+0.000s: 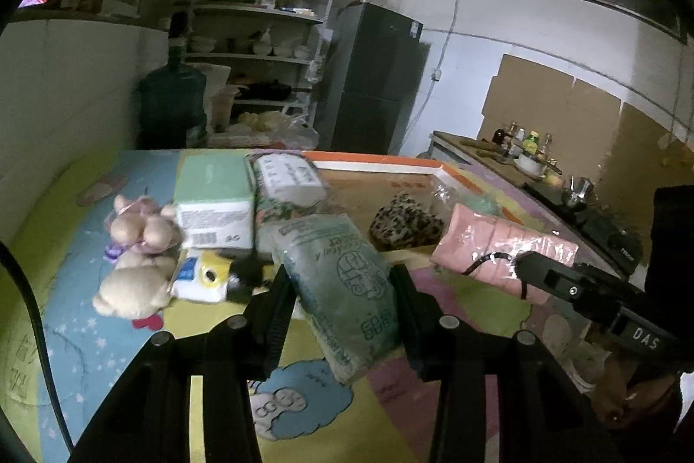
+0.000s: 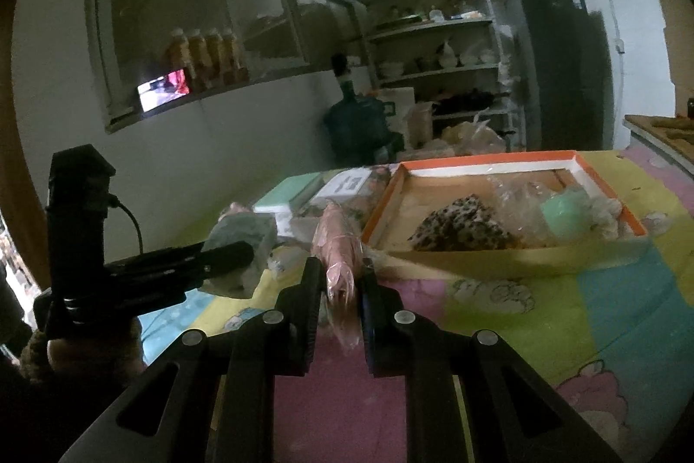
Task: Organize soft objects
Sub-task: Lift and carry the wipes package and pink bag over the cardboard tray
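My left gripper (image 1: 342,280) is shut on a green plastic-wrapped pack (image 1: 347,285) and holds it above the colourful mat. My right gripper (image 2: 340,280) is shut on a pink plastic-wrapped pack (image 2: 340,259), seen edge-on; the same pack shows in the left wrist view (image 1: 499,246). The orange-rimmed cardboard box (image 2: 512,159) lies ahead and to the right, holding a leopard-print cloth (image 2: 459,228), a mint green item (image 2: 564,218) and clear bags. The green pack (image 2: 243,246) and left gripper show at the left of the right wrist view.
Two beige plush toys (image 1: 139,250), a green tissue box (image 1: 214,198), a white tissue pack (image 1: 290,176) and a yellow-white pack (image 1: 204,276) lie on the mat at left. A water jug (image 1: 173,103), shelves (image 1: 260,50) and a fridge (image 1: 373,81) stand behind. A stove counter (image 1: 564,194) is at right.
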### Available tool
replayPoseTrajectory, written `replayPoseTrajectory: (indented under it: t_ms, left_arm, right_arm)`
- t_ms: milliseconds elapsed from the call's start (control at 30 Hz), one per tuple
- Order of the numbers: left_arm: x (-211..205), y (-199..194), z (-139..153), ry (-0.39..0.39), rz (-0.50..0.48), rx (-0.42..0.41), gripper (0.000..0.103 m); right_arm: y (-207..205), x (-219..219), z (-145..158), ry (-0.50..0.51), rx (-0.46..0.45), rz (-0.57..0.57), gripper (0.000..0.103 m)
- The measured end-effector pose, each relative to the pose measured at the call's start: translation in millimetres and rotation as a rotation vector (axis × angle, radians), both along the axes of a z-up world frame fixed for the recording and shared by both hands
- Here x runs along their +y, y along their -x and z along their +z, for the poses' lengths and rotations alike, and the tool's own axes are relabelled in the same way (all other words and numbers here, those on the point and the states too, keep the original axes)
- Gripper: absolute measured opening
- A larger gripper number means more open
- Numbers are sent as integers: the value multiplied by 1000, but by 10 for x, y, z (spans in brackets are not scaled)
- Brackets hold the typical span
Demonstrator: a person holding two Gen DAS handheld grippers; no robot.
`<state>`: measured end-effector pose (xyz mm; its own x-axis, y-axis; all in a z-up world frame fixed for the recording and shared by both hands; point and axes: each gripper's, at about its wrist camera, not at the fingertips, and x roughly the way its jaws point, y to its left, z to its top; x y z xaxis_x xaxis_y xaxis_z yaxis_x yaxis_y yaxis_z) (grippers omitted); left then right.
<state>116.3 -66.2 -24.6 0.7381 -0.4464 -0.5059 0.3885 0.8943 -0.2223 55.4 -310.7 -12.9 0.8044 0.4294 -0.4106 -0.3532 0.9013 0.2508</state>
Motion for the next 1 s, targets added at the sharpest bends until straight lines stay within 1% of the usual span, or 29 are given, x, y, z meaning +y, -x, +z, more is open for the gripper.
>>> replayPoseTrajectory:
  t_ms: [167, 467, 767, 867, 1000]
  left_arm:
    - [-165, -63, 78, -2, -34, -19, 45]
    - [-434, -227, 170, -5, -77, -29, 45]
    - [-692, -471, 191, -26, -90, -6, 44]
    - [-778, -565, 235, -30, -90, -11, 44]
    - [-883, -706, 266, -22, -88, -8, 44]
  right_arm:
    - [-39, -90, 43, 0, -15, -23, 17]
    - [-118, -225, 59, -1, -30, -54, 17]
    - [-266, -417, 115, -13, -43, -91, 17]
    - [-347, -490, 141, -10, -46, -100, 17]
    - [-489, -592, 173, -6, -47, -120, 17]
